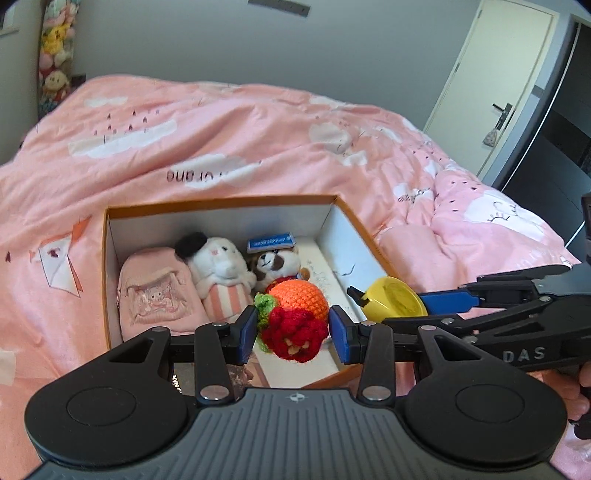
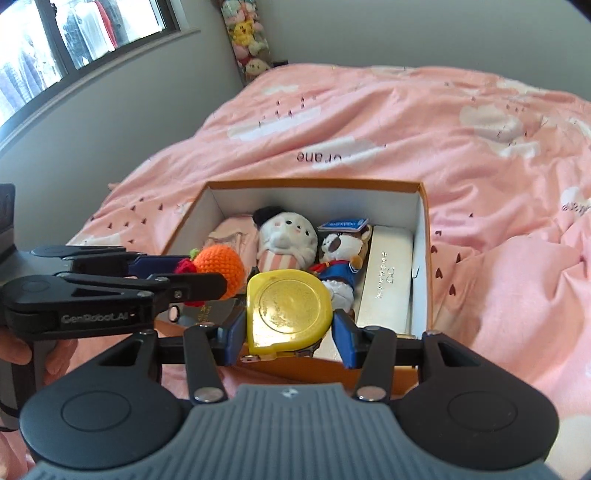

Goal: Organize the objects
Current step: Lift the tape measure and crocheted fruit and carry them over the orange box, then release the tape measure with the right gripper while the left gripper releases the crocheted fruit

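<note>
- One orange box [image 2: 424,236] on one pink duvet [image 1: 258,140]
- Two plush toys inside — a white one [image 2: 286,230] and a brown-and-white dog [image 2: 341,254]
- One pink pouch [image 1: 157,295]
- One white case [image 2: 388,280]
- One crocheted fruit toy [image 1: 295,317]
- One yellow tape measure [image 2: 288,306]

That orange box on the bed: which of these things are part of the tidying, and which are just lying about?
Part of the job:
- orange box
- crocheted fruit toy, held in the left gripper
- yellow tape measure, held in the right gripper
- white plush, dog plush, pink pouch, already inside

Just lying about:
- pink duvet
- stacked plush toys in the corner
- door
</note>
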